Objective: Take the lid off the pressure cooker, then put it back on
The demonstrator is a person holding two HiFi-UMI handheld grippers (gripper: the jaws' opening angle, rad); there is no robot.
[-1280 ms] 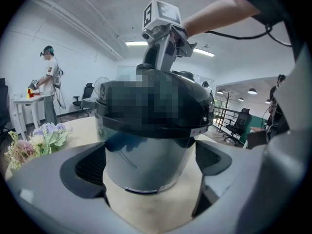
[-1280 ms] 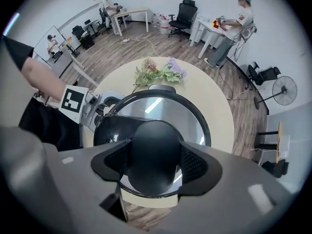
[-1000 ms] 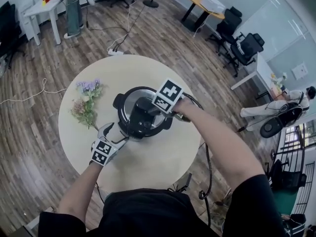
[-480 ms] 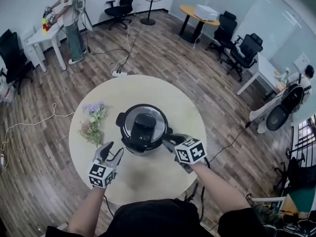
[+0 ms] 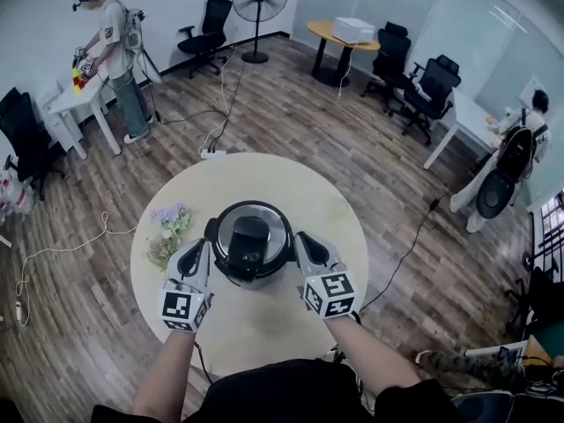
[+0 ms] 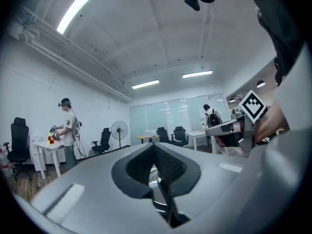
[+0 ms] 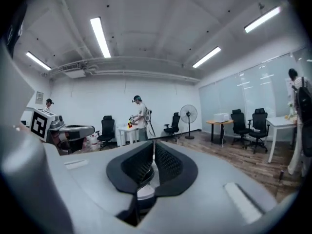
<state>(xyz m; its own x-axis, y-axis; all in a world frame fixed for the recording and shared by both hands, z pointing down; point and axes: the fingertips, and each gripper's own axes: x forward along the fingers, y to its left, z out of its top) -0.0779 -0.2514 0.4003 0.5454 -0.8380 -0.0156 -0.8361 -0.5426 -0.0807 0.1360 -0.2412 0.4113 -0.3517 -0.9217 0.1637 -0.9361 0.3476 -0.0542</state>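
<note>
The pressure cooker [image 5: 249,241] stands in the middle of the round table [image 5: 264,324], its steel lid on and the black lid handle [image 5: 249,233] on top. My left gripper [image 5: 193,256] hovers just left of the cooker. My right gripper [image 5: 308,245] hovers just right of it. Neither touches the cooker. Both sets of jaws have just been closing and now stand shut with nothing between them. The left gripper [image 6: 155,150] points level into the room. So does the right gripper [image 7: 153,151]. The cooker shows in neither gripper view.
A bunch of flowers [image 5: 167,232] lies on the table left of the cooker. A power cable [image 5: 401,254] runs off the table's right side across the wooden floor. A person [image 5: 110,47] stands at a white table far left; a fan [image 5: 260,3] and office chairs stand behind.
My right gripper left the lid handle and swung back to the cooker's right side. The left gripper rose beside the cooker. Both jaws went from open to shut.
</note>
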